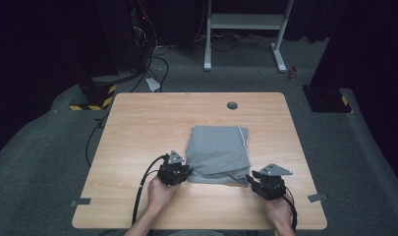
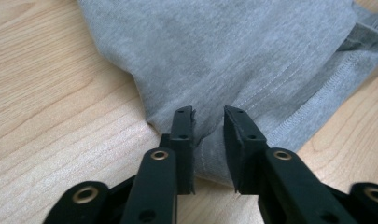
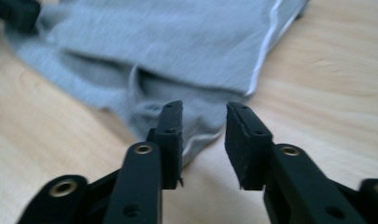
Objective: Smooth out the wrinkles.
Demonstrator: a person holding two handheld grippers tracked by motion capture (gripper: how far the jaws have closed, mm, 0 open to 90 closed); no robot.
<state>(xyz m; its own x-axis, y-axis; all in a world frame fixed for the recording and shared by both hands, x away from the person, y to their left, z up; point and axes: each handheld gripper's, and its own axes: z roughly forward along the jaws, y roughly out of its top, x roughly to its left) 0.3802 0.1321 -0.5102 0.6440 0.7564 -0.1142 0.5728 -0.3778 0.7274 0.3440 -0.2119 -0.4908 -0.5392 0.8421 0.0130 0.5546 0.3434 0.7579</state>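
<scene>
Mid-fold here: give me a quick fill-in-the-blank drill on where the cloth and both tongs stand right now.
1. The folded cloth on the wooden table is ____ in colour.
2. The left tongs sit at the cloth's near-____ corner in the high view.
3. In the right gripper view, the right tongs stand ____, pressing on nothing.
4. Near the table's far edge there is a round grey ____.

Missing words: grey; left; open; hole
</scene>
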